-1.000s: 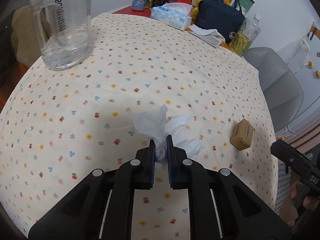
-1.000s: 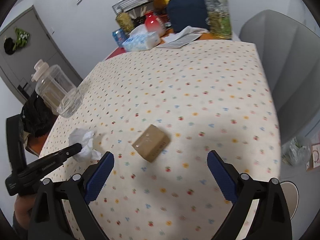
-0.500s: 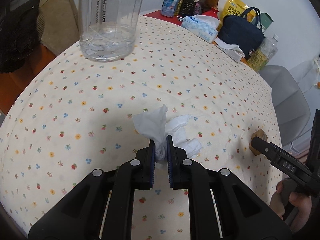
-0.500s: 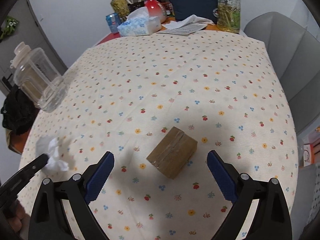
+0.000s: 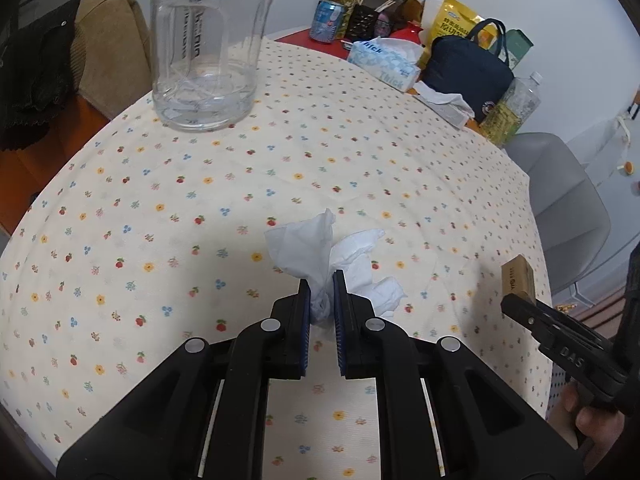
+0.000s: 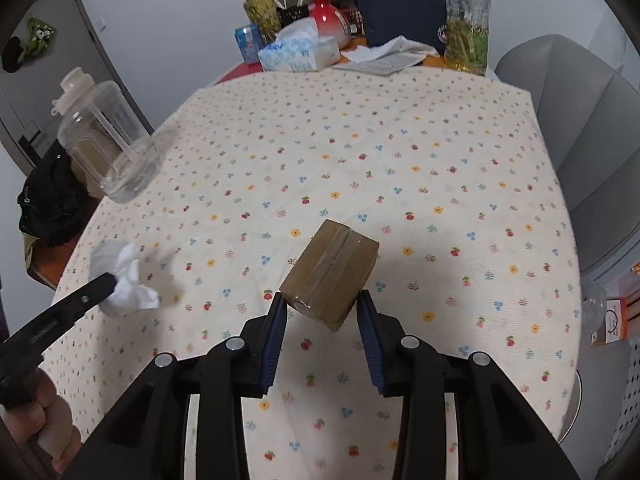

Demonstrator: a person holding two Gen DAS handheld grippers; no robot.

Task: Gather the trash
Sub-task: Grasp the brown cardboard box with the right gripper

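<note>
My left gripper (image 5: 321, 280) is shut on a crumpled white tissue (image 5: 320, 248) and holds it over the flowered tablecloth (image 5: 160, 220). The tissue also shows in the right wrist view (image 6: 124, 280), with the left gripper's tip (image 6: 100, 282) on it. A small brown cardboard box (image 6: 330, 272) lies on the cloth; it also shows in the left wrist view (image 5: 518, 276). My right gripper (image 6: 322, 300) has its jaws on either side of the box's near end, closed most of the way; contact is unclear.
A clear plastic jug (image 5: 206, 52) stands at the far left of the table. At the back are a tissue box (image 5: 384, 66), a navy bag (image 5: 466, 72), bottles (image 6: 466, 28) and a can (image 5: 328, 20). A grey chair (image 6: 580, 120) stands to the right.
My right gripper has moved forward to the box and its jaws have closed from wide open to beside the box. My left gripper, still holding the tissue, has drawn back and tilted up slightly.
</note>
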